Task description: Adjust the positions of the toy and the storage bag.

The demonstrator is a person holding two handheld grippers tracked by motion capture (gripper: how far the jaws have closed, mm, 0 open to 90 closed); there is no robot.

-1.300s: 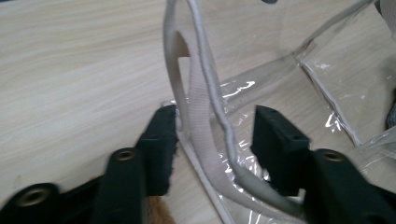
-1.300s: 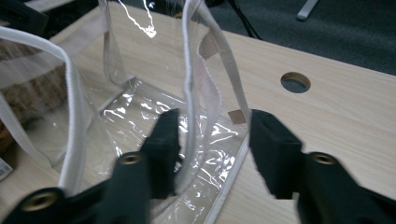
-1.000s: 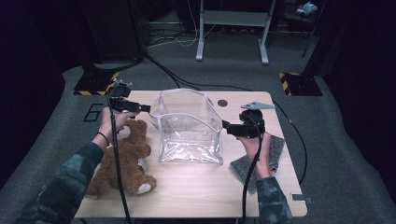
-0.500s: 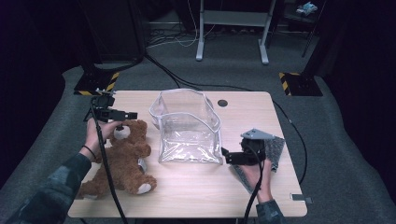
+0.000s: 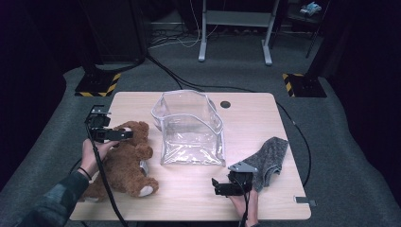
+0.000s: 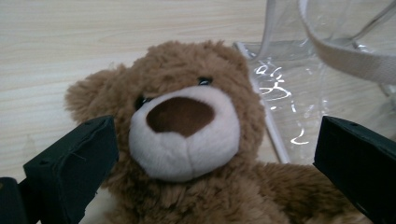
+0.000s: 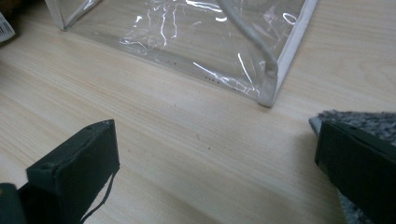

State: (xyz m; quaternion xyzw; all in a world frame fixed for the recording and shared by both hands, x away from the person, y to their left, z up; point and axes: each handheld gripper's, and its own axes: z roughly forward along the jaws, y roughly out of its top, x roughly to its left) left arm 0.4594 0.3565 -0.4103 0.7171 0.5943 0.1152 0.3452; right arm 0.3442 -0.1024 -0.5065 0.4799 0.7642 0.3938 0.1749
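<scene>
Teddy bear (image 5: 124, 158) supine at table's (image 5: 189, 198) left edge, long axis probably front-to-back, head far, left gripper (image 5: 124, 135) spread above head, right gripper (image 5: 218, 187) spread, empty, clear bag (image 5: 191, 130) between.

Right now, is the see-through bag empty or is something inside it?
Empty. Through the clear bag you see just the wooden table; the teddy bear and grey sock lie outside it.

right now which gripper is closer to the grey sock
Right. The right gripper sits low on the table just beside the grey sock, jaws open. The left gripper is across the table, over the teddy bear.
</scene>
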